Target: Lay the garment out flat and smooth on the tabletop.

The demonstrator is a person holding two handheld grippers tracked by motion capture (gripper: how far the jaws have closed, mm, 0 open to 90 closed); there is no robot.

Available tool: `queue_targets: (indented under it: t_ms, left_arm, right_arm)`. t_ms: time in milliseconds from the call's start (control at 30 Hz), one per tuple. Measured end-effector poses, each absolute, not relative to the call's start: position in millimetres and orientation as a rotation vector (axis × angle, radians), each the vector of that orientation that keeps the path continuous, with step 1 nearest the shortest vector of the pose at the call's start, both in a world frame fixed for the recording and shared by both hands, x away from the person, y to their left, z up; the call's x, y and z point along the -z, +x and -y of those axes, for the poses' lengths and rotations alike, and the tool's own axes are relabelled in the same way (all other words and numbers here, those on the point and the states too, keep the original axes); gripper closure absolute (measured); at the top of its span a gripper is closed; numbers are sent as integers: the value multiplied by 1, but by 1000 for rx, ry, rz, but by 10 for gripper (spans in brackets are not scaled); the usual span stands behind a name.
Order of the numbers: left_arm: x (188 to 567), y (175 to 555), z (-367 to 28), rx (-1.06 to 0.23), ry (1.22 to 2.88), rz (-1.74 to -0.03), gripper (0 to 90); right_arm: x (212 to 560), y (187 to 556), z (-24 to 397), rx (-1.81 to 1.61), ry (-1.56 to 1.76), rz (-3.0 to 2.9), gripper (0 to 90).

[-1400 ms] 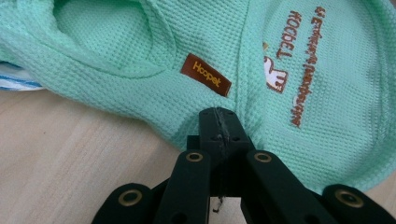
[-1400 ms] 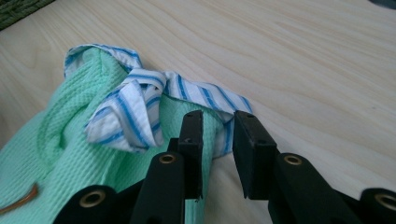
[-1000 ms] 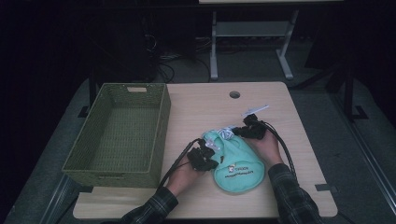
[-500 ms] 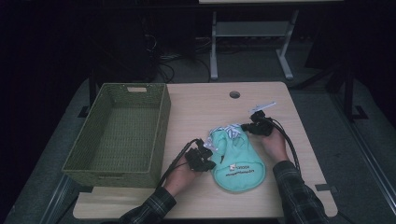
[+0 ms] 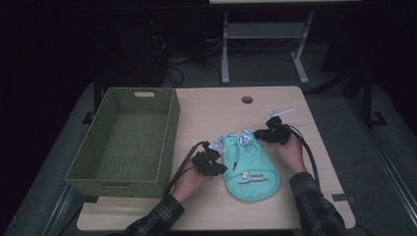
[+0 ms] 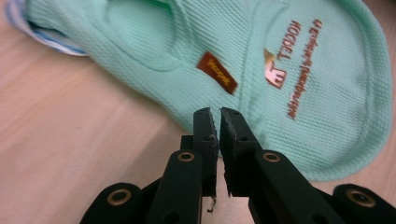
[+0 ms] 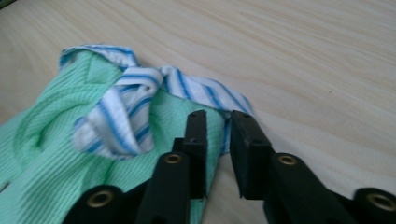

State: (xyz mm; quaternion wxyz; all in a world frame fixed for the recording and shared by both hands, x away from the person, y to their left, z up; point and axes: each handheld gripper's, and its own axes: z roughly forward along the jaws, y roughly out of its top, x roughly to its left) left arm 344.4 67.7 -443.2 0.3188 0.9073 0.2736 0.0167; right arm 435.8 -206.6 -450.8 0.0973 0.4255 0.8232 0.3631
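A small mint-green knit garment (image 5: 251, 169) with a blue-and-white striped collar (image 7: 121, 116) lies flat on the wooden table (image 5: 216, 113). It carries a brown tag (image 6: 217, 73) and printed lettering (image 6: 294, 65). My left gripper (image 5: 221, 167) sits at the garment's left edge. Its jaws (image 6: 215, 112) have just been opening and stand a narrow slit apart, with no cloth pinched. My right gripper (image 5: 259, 133) is at the collar end. Its jaws (image 7: 219, 116) have just been opening too, and the striped hem lies loose in the gap.
A green woven basket (image 5: 167, 142) stands empty on the table's left half, close to my left hand. A cable hole (image 5: 247, 100) and a white strip (image 5: 280, 112) lie toward the far edge. Table legs and cables fill the dark floor beyond.
Hardly anything: both hands stay at the garment, and the right hand has shifted slightly at the collar end.
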Motion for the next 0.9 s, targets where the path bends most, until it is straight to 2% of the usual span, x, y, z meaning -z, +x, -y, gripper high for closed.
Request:
queue_targets:
  t_ms: [100,900]
  left_arm:
    - [439,350,-69,-56,2367,-726,895]
    - [435,397,-67,-216,2295,-838,896]
  right_arm:
    - [447,427,211,-1108,1260,-2413,894]
    - [448,348,234,-1089,1133,-2435,893]
